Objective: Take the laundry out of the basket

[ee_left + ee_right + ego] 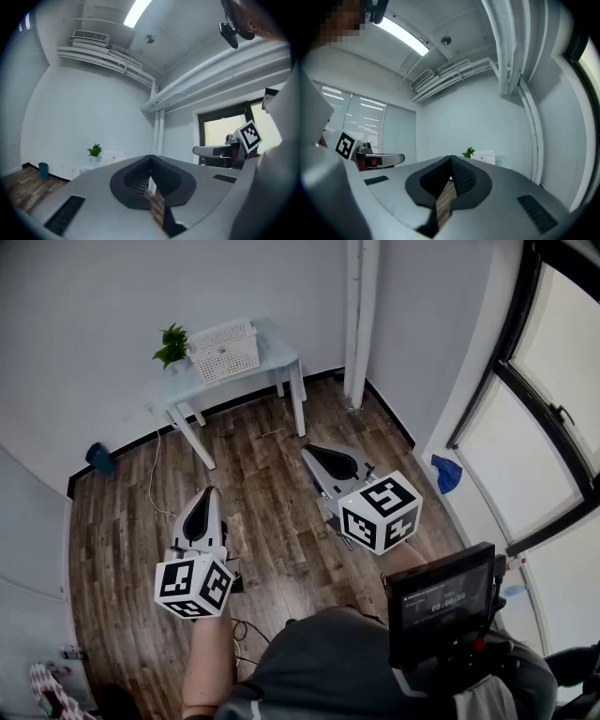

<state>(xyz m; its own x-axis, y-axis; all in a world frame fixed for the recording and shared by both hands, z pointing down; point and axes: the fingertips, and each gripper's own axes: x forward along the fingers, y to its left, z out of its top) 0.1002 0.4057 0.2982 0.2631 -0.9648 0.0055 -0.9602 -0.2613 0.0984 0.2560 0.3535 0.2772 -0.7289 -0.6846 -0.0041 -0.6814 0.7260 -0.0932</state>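
A white laundry basket point(225, 350) stands on a small pale table point(281, 360) against the far wall; its contents are hidden from here. The same basket point(108, 157) shows small and far off in the left gripper view, and as a white basket point(486, 157) in the right gripper view. My left gripper point(203, 505) hangs over the wooden floor, well short of the table, jaws shut and empty. My right gripper point(321, 455) is held further forward and to the right, also shut with nothing in it.
A potted green plant point(172, 344) sits on the table left of the basket. A white pipe point(362, 315) runs down the wall corner. A blue bin point(99, 457) stands by the left wall, a blue cloth point(446, 473) lies near the window.
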